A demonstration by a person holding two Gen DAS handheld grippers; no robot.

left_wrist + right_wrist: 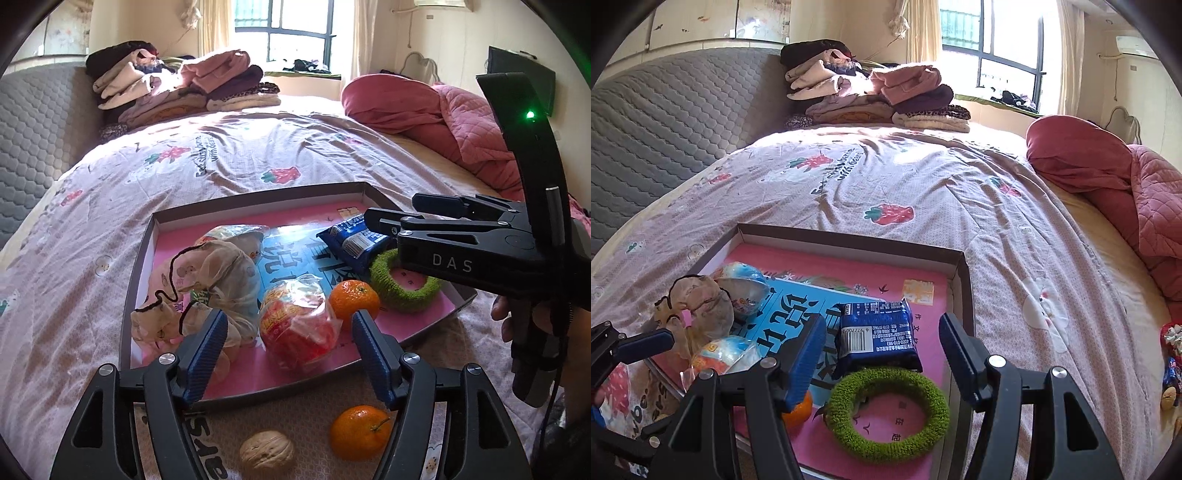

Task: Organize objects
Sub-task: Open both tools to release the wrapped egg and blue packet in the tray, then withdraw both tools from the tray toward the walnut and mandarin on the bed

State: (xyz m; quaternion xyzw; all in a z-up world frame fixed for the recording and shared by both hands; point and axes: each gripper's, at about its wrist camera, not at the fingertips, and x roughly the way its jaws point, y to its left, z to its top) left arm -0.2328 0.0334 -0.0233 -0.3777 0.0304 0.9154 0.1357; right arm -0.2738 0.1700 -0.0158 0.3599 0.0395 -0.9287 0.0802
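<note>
A shallow pink-lined tray lies on the bed. It holds a cloth pouch, a red snack packet, a blue packet, a green fuzzy ring and an orange. My left gripper hangs open above the red packet without touching it. My right gripper is open over the blue packet and the ring, with its pads clear of both. A second orange and a walnut lie on the bedspread in front of the tray.
Folded clothes are piled at the head of the bed by a grey padded headboard. A red quilt is heaped on the right. A few small items lie at the bed's right edge. The strawberry bedspread stretches beyond the tray.
</note>
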